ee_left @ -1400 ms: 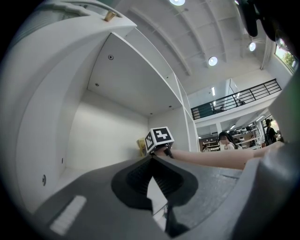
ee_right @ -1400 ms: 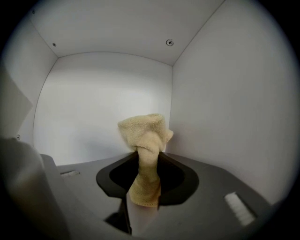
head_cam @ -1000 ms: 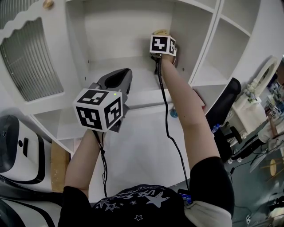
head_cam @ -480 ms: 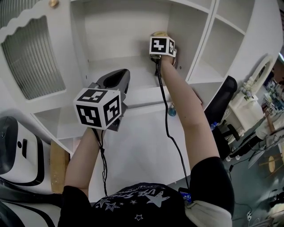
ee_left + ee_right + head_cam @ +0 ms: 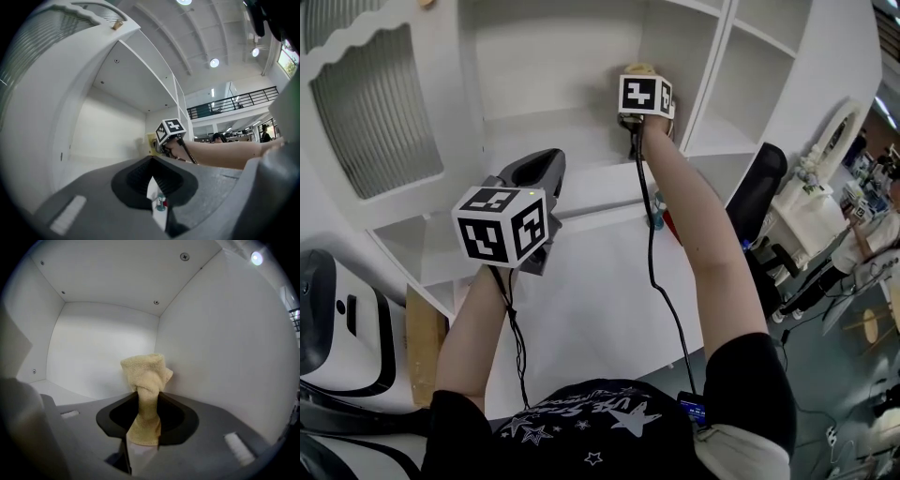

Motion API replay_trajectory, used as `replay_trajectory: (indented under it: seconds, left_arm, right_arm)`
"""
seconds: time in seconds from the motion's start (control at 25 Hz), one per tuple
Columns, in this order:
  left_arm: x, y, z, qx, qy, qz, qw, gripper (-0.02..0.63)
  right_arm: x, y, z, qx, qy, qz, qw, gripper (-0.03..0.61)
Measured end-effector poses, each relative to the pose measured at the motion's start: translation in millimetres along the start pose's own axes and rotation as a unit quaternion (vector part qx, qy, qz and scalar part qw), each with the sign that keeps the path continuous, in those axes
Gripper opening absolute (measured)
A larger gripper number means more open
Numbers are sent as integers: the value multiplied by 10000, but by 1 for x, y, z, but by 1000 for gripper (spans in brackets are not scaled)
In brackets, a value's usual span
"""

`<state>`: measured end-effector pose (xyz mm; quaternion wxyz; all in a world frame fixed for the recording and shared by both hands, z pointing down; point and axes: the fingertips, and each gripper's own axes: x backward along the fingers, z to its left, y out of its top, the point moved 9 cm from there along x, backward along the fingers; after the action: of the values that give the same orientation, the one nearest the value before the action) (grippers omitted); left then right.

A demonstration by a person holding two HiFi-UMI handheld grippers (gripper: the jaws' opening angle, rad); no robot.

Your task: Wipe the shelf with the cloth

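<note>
Held in the right gripper point(image 5: 143, 442): a pale yellow cloth point(image 5: 144, 378), pinched at a twisted neck, with the bunched head projecting past the jaw tips. Positioned deep inside the open compartment of the white shelf point(image 5: 546, 124), in the rear right corner, close beside the right side wall. Could not confirm contact between cloth and shelf surfaces from either view.

Left gripper point(image 5: 553, 157): parked outside the compartment, above the white table point(image 5: 581, 309), tips drawn together, nothing between them.

Judged as hazards from this position:

1. Loss of the cloth. Gripped only at a narrow twisted section; liable to pull out under a hard drag along the board or a snag in the corner joint.
2. Scraping instead of wiping. With so short a head of cloth ahead of the jaws, liable to bring bare gripper tips against the board or side wall on a steep or over-pressed stroke.
3. Partial coverage. Bunched rather than spread, hence a narrow wiped track; liable to leave strips and the left part of the board untouched without overlapping passes.
4. Cable point(image 5: 652, 239) snag. Hung from the right gripper along the forearm and past the shelf front edge; liable to catch there on a long sideways stroke.
5. Knocking the small teal bottle point(image 5: 655, 223), seen just beside the right forearm below the shelf, on withdrawal.
</note>
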<state>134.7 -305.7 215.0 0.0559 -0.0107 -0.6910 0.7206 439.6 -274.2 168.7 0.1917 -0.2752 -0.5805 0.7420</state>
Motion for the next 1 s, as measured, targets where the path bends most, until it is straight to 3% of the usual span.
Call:
replay_trajectory:
  seconds: [0.44, 0.84, 1.0]
  left_arm:
    - [32, -10, -5, 107, -169, 82, 9998, 0]
    - [59, -40, 2, 291, -315, 361, 9984, 1]
    - [65, -50, 1, 306, -402, 446, 9977, 0]
  right_arm:
    - [56, -18, -16, 51, -285, -43, 9996, 137]
    - [104, -40, -34, -115, -672, -272, 9973, 138]
    - [122, -52, -37, -293, -643, -216, 9973, 137]
